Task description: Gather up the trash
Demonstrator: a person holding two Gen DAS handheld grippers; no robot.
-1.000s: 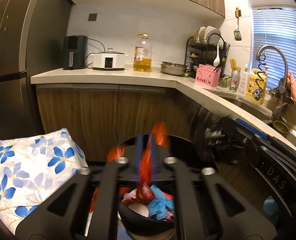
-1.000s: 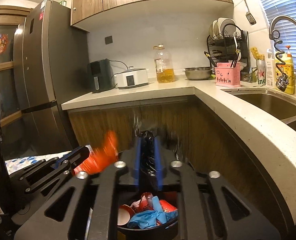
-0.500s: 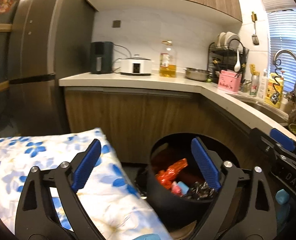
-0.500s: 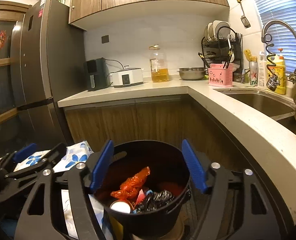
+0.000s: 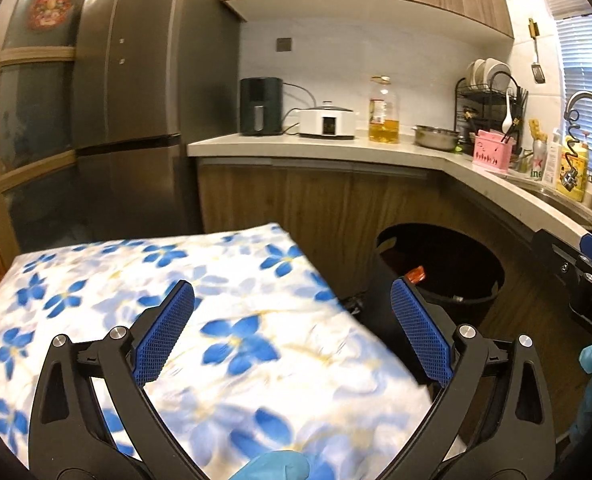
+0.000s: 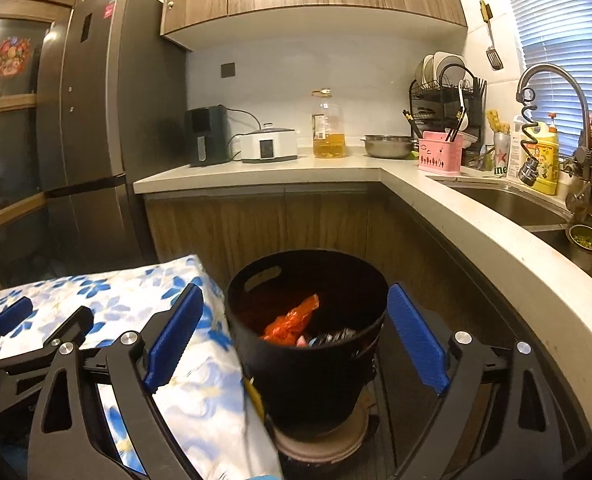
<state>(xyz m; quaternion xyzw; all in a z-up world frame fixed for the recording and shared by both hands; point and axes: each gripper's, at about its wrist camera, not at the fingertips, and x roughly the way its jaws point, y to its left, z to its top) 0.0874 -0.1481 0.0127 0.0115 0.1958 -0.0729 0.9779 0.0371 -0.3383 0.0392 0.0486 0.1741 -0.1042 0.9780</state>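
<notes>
kitchen corner, both wrist views. my left tongs [image 5: 291, 336] are opening, wide apart with nothing between them, over the flowered cloth [image 5: 223, 320]. my right tongs [image 6: 296, 336] are opening too, empty, framing the black bin [image 6: 308, 364] without touching it. the bin stands on the floor just beside the cloth, below the curved worktop [image 6: 476, 216]. the orange wrapper [image 6: 291, 320] lies inside the bin on top of other trash.

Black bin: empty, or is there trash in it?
Not empty: the black bin holds an orange wrapper and dark crumpled scraps.
</notes>
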